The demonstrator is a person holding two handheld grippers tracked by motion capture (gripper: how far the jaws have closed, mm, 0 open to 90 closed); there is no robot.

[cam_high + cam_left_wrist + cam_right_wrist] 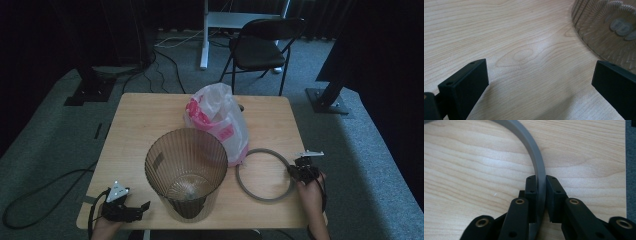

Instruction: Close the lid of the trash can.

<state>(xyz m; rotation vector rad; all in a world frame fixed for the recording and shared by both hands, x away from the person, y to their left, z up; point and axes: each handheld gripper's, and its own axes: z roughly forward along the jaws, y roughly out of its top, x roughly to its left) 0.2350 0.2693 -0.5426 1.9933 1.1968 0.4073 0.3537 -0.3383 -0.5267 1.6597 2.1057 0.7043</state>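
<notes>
Right gripper clamps flat-lying grey ring.

The table is pale wood with a smooth, matt grain. On it, the ribbed bin looks like translucent brown plastic, faintly glossy, and behind the bin lies a thin, crinkled plastic bag, shiny white with pink print. Right of the bin, the grey ring is smooth matt plastic, clamped between matt black plastic jaws with brass-coloured rivets.

Left gripper low, jaws wide apart, right gripper clamped tight
</notes>
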